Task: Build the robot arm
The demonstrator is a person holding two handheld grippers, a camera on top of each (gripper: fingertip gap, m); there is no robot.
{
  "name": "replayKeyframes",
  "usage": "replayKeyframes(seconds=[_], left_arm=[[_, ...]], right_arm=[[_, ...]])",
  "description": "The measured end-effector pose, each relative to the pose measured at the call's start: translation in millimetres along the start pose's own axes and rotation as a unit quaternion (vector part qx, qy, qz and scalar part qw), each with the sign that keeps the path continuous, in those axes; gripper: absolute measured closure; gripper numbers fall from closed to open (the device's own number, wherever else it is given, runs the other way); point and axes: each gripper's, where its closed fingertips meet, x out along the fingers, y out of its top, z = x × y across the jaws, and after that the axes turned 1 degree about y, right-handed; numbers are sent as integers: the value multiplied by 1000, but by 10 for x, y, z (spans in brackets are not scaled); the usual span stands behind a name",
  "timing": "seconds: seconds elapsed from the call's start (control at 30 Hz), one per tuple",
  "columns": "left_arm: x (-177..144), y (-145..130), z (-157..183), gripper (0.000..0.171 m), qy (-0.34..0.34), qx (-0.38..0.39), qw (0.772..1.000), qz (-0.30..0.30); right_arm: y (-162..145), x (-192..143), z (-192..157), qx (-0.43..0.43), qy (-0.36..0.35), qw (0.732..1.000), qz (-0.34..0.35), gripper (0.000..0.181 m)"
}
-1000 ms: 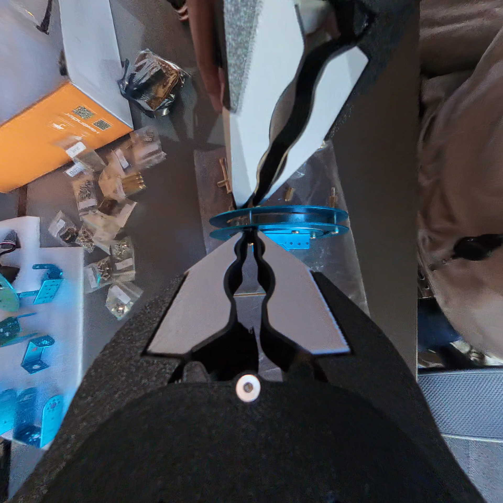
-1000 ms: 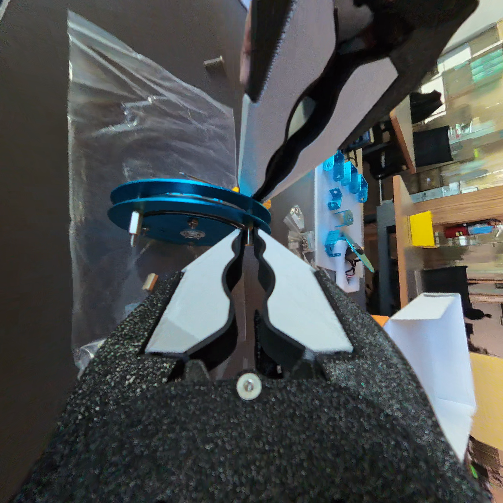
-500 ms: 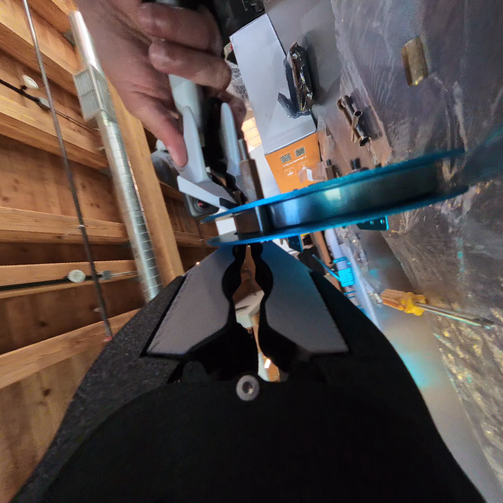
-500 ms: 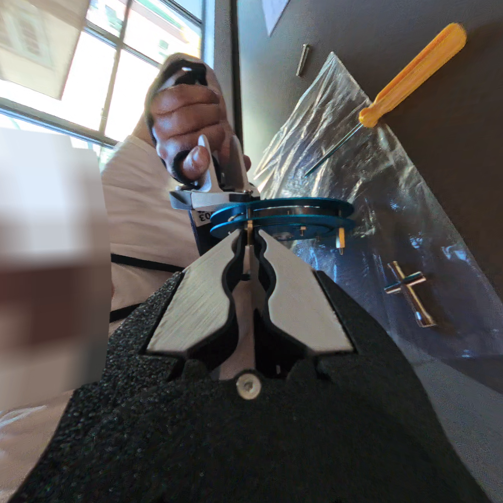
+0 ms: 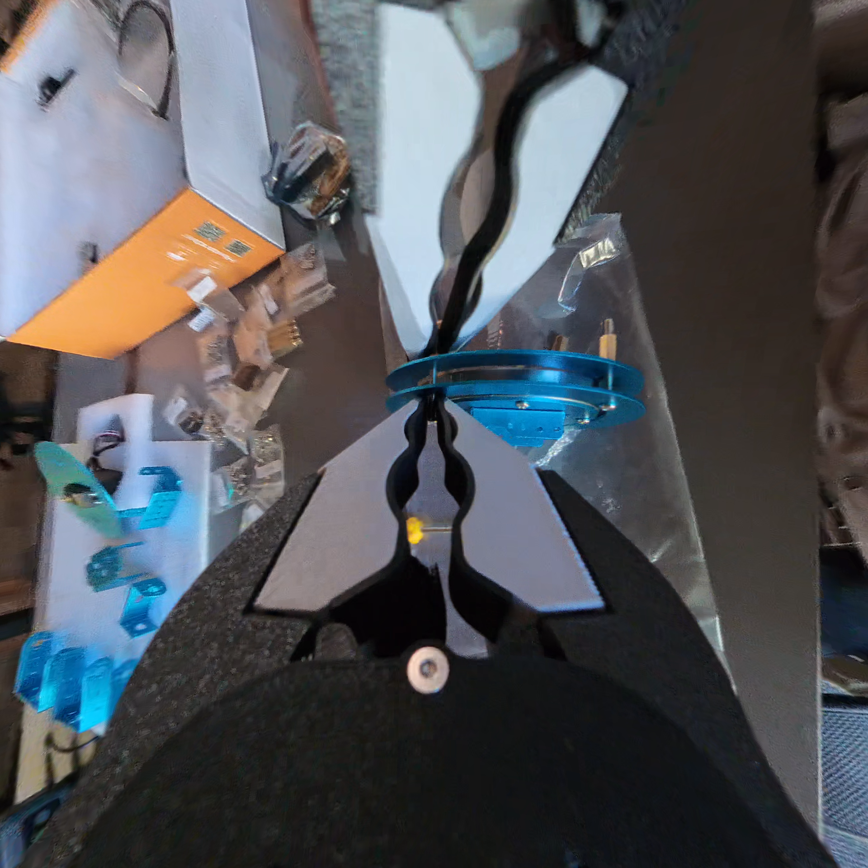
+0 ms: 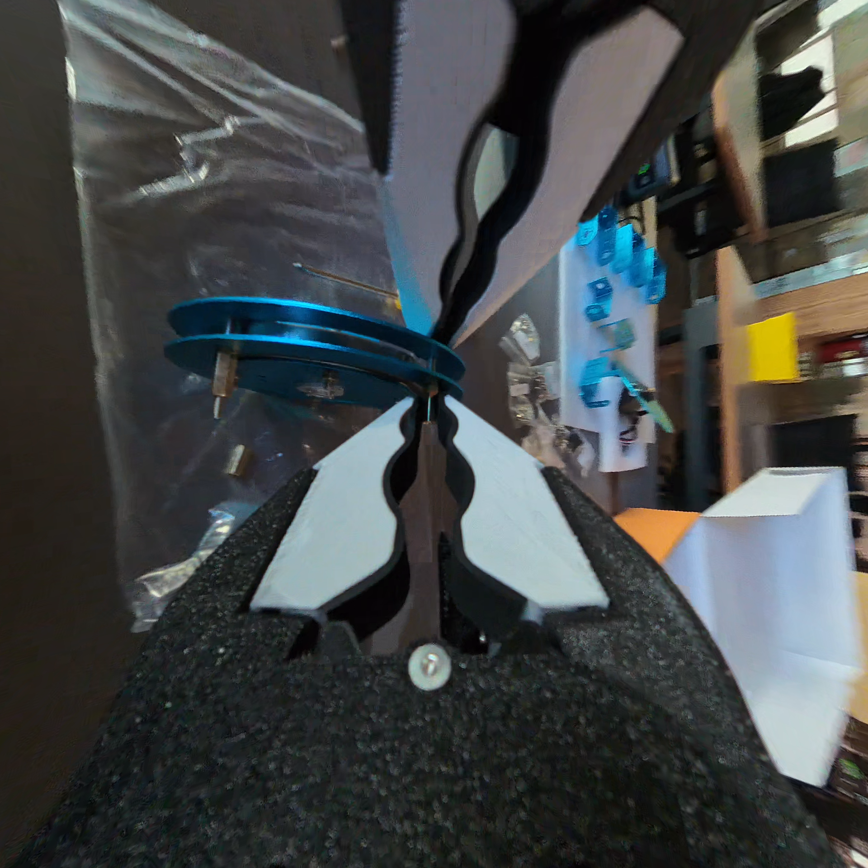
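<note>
While both claws pinch it, the blue 2-disc assembly (image 5: 514, 380) glints.

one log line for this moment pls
left gripper: shut on blue disc stack | right gripper: shut on same stack, opposite side | stack above plastic bag

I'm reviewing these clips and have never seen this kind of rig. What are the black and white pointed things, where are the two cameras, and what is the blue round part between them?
Each picture comes from a camera mounted on a hand-held two-finger gripper, looking forward along its fingers. The black body with pale fingers at the bottom of each view is that view's own gripper; the one coming in from the top is the other gripper.

The left gripper and the right gripper are both shut on the rim of the blue double-disc assembly, pinching it from opposite faces at the same spot.

Below lies a dark table with a clear plastic bag, an orange and white box, small bags of hardware and blue metal brackets on white foam.
</note>
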Motion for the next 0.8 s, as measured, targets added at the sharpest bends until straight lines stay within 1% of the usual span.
replayKeyframes(seconds=[0.03, 0.07, 0.1, 0.13, 0.17, 0.2, 0.23, 0.27, 0.3, 0.33, 0.4, 0.43, 0.47, 0.5, 0.53, 0.57, 0.6, 0.63, 0.67, 0.7, 0.73, 0.77, 0.8], left_arm=[[13, -1, -13, 170, 10, 15, 1000, 1], [30, -5, -30, 170, 43, 65, 997, -4], [42, -7, -44, 170, 91, 139, 986, -15], [52, -4, -57, 170, 147, 216, 965, -30], [59, 5, -69, 170, 206, 287, 934, -46], [62, 18, -77, 171, 262, 347, 898, -60], [60, 33, -81, 170, 310, 402, 859, -71], [59, 46, -85, 170, 348, 439, 825, -77], [61, 56, -92, 171, 376, 455, 803, -77], [62, 64, -98, 170, 397, 467, 786, -76], [65, 75, -120, 170, 430, 497, 749, -83], [70, 75, -128, 171, 435, 496, 747, -82], [78, 71, -133, 171, 426, 480, 764, -76], [83, 66, -138, 170, 411, 459, 785, -70], [83, 68, -140, 169, 393, 439, 806, -62], [82, 70, -136, 169, 368, 412, 832, -50], [85, 67, -127, 170, 335, 373, 864, -39], [88, 53, -120, 170, 297, 334, 894, -33], [85, 34, -118, 169, 261, 301, 917, -31], [79, 22, -116, 169, 229, 265, 936, -28], [75, 28, -98, 169, 195, 229, 953, -19], [71, 34, -81, 169, 167, 201, 965, -13], [71, 34, -73, 169, 147, 189, 971, -12]], right_arm=[[-18, 2, 19, -11, -10, 1000, -14, 177], [-34, -1, 29, 5, 0, 1000, -23, 177], [-38, -11, 26, 42, 27, 999, -19, 177], [-41, -25, 17, 94, 67, 993, -8, 177], [-46, -44, 3, 157, 116, 981, 5, 177], [-42, -67, -18, 227, 170, 959, 19, 177], [-33, -93, -45, 296, 229, 927, 33, 177], [-24, -116, -70, 359, 285, 888, 44, 178], [-11, -135, -88, 416, 338, 842, 55, 177], [7, -156, -101, 473, 392, 787, 67, 177], [35, -192, -114, 563, 485, 663, 90, 177], [39, -200, -116, 583, 510, 624, 99, 177], [33, -193, -115, 582, 511, 624, 106, 177], [25, -175, -114, 563, 490, 656, 109, 177], [16, -157, -115, 526, 456, 710, 108, 177], [5, -136, -116, 470, 410, 774, 106, 176], [3, -122, -104, 411, 356, 832, 105, 174], [-6, -108, -95, 355, 301, 880, 96, 174], [-19, -90, -71, 298, 243, 919, 83, 169], [-19, -85, -54, 242, 190, 949, 73, 171], [-11, -82, -35, 191, 145, 969, 64, 174], [11, -82, -41, 147, 113, 981, 55, 175], [16, -68, -39, 112, 82, 989, 42, 175]])
